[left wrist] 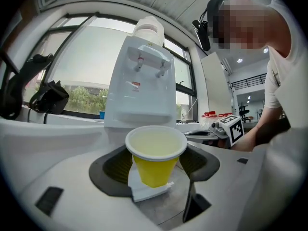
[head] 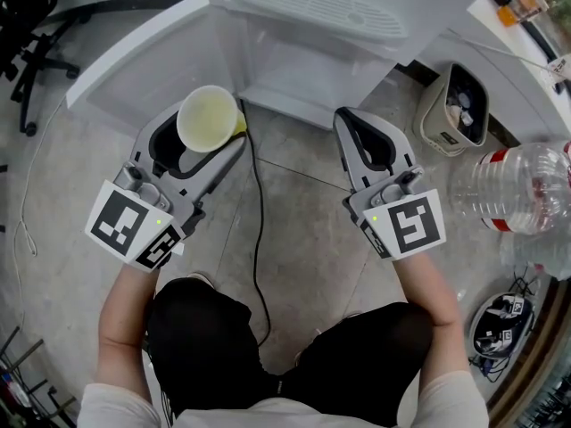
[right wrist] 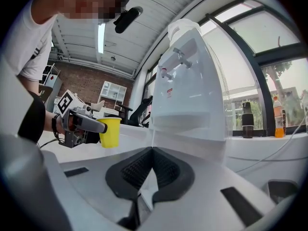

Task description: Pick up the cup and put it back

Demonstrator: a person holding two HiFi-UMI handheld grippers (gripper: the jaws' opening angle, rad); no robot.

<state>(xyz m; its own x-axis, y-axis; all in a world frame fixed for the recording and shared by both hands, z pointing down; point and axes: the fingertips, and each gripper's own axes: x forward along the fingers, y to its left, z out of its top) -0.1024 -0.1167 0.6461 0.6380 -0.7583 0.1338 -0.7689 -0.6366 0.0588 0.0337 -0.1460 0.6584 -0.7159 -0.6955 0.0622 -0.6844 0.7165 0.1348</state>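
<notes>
Left gripper view: the cup [left wrist: 153,170] is pinched upright in the left gripper [left wrist: 157,154], lifted, with the dispenser [left wrist: 142,85] straight ahead. The right gripper [right wrist: 152,153] is seen pressed together, empty, well apart to the right.

Black shorts [head: 201,333], white short-sleeved shirt [head: 459,401]

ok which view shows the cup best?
Left gripper view: the cup sits in the centre, close up between the jaws, rim and yellow wall both clear. Head view shows only its rim and inside from above; right gripper view shows the cup small, side-on.
</notes>
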